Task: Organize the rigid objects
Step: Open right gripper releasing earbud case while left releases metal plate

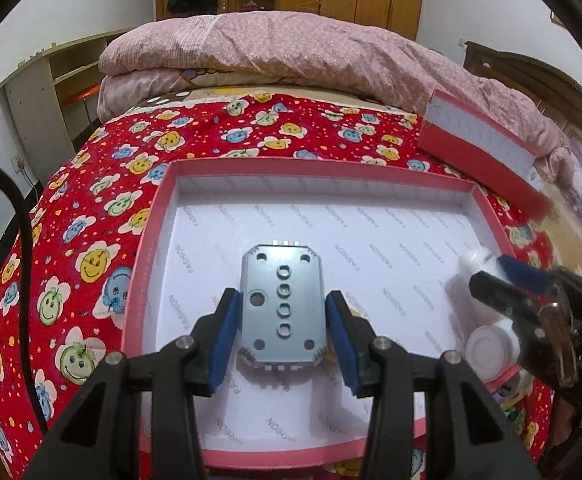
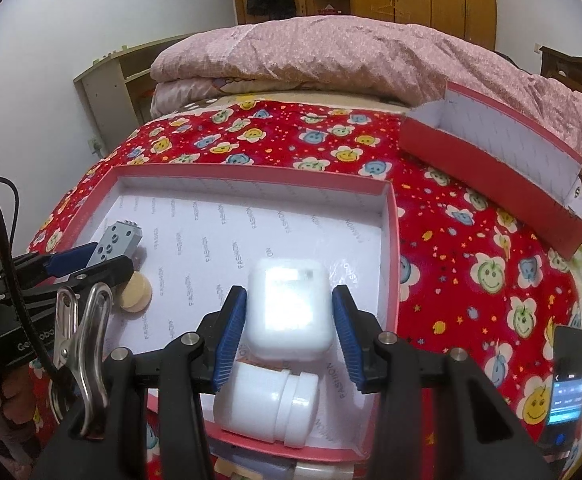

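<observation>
A shallow pink box [image 1: 159, 184] [image 2: 391, 216] lined with white paper lies on the red flowered bedspread. A grey block with round holes [image 1: 282, 305] [image 2: 119, 240] lies flat in it, between the open fingers of my left gripper [image 1: 285, 340] [image 2: 91, 258], with a small gap on each side. A white earbud case [image 2: 289, 314] lies between the open fingers of my right gripper [image 2: 291, 336] [image 1: 491, 268], not squeezed. A white bottle [image 2: 267, 408] [image 1: 489, 346] lies on its side below the case. A round wooden disc [image 2: 135, 292] lies beside the left gripper.
The box's red lid [image 1: 479, 152] [image 2: 491, 168] leans at the back right against a folded pink quilt [image 1: 291, 48] [image 2: 351, 56]. A phone [image 2: 567, 376] lies on the bedspread at the right. Wooden wardrobes stand behind the bed.
</observation>
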